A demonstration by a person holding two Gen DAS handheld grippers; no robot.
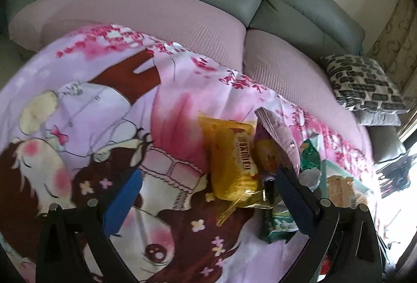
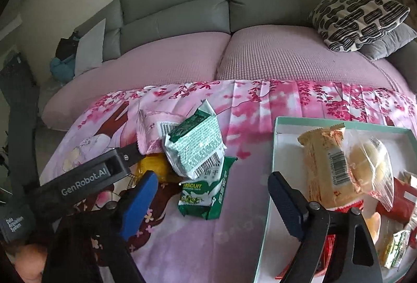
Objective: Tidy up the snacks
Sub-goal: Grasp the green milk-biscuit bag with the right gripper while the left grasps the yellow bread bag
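Right wrist view: the right gripper (image 2: 208, 194), jaws wide and empty, is seen low in the frame above a green biscuit packet (image 2: 206, 194). A mint-rimmed white box (image 2: 273, 152) holding wrapped snacks is shown at right. Left wrist view: the left gripper (image 1: 206, 194), jaws spread and empty, is shown beside a yellow snack bag (image 1: 232, 165) at centre.

yellow snack pack (image 2: 153, 168) mostly hidden under the green-and-white biscuit packs (image 2: 194, 150), tray (image 2: 276, 152) cut off by the right-wrist frame edge, its red packets (image 2: 401, 202) partly hidden, left-wrist view motion-blurred
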